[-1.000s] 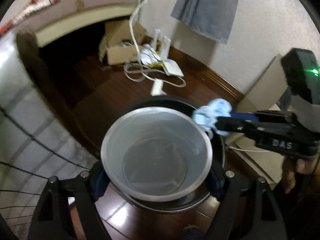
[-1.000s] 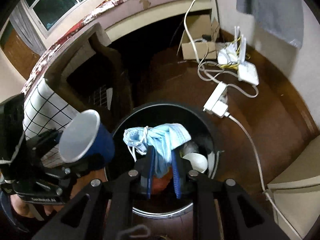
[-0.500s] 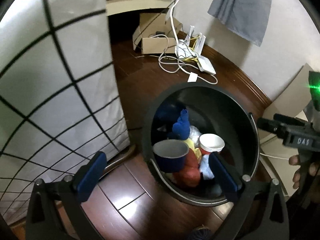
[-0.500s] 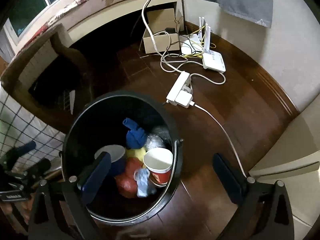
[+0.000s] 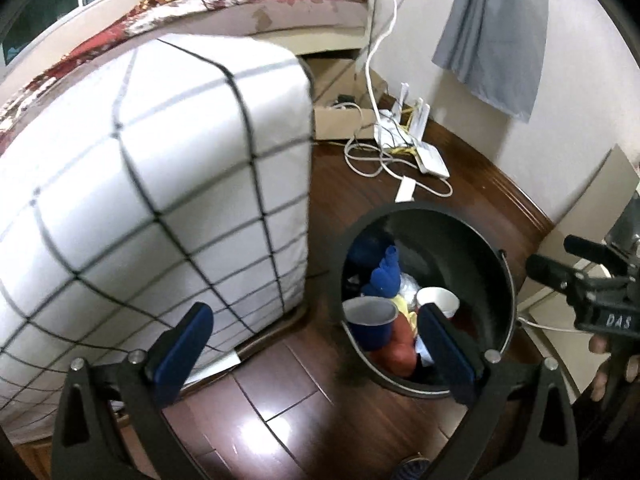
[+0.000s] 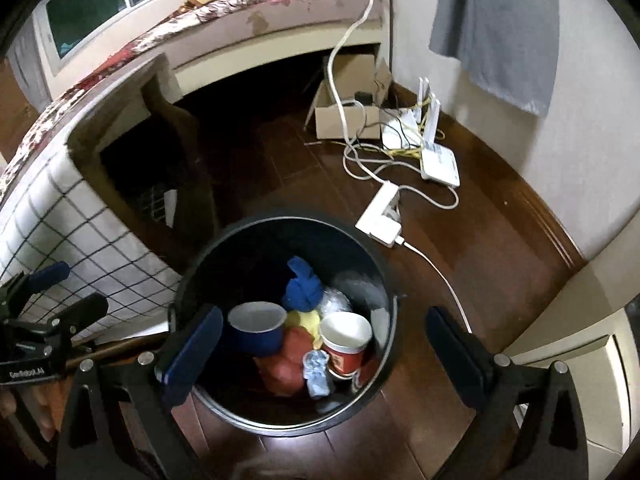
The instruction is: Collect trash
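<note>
Left gripper (image 5: 316, 344) jaws wide apart, empty. Black bin (image 6: 380, 276) on wood floor beside checked mattress (image 5: 160, 184); inside: blue cup (image 6: 256, 326), red paper cup (image 6: 346, 344), crumpled blue mask (image 6: 318, 374). Right gripper (image 6: 324, 348) wide apart, empty, above bin.

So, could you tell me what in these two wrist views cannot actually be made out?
- Bottom of the black bin: both views, buried under the blue cup, red cup and other trash.
- Under the bed: right wrist view, too dark.
- Cardboard box contents: both views, too small, cables in front.
- Hand on the right gripper: left wrist view, cut off by the edge.
</note>
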